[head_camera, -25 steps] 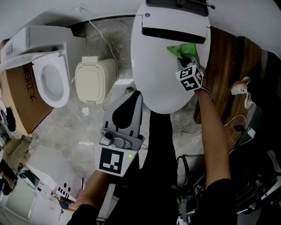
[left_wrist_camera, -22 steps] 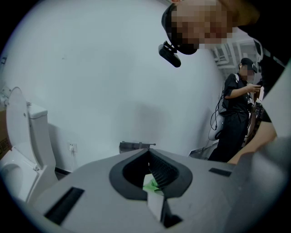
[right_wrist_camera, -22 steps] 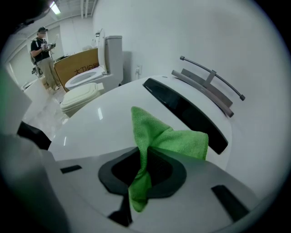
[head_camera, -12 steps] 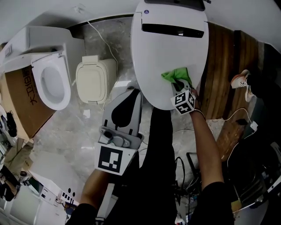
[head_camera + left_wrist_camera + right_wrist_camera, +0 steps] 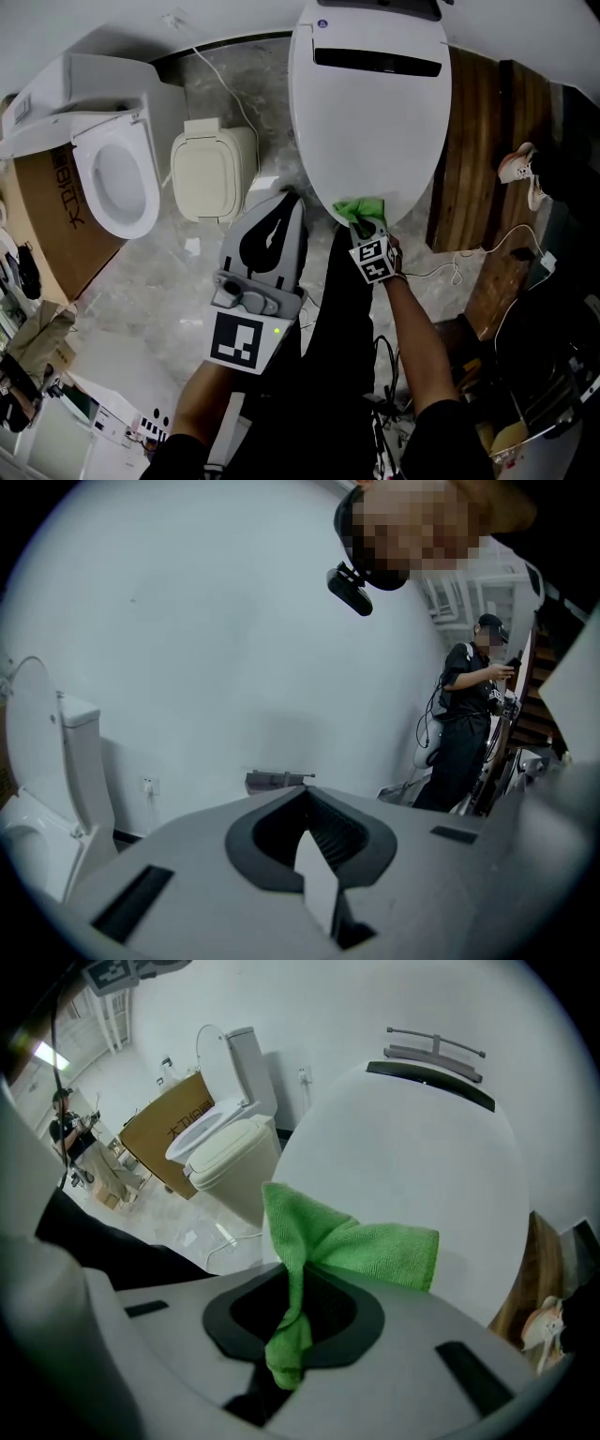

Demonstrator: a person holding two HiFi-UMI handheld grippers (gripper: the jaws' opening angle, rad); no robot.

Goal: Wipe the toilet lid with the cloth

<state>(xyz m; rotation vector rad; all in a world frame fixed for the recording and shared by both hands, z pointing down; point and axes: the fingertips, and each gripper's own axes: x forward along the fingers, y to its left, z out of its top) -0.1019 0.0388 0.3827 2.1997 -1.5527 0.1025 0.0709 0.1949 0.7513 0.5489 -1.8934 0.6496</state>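
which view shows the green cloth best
Right gripper view: the cloth fills the centre, pinched in the right gripper, with the toilet lid behind it. Head view shows only a small green patch at the lid's front edge; left gripper view shows none.

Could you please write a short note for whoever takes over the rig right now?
Right claw: shut on the cloth, which sits at the front edge of the lid.
Left claw: shut, empty, held off the lid.
Done: one stroke down the lid's right side, back to front.
Left: probably the middle and left side of the lid.
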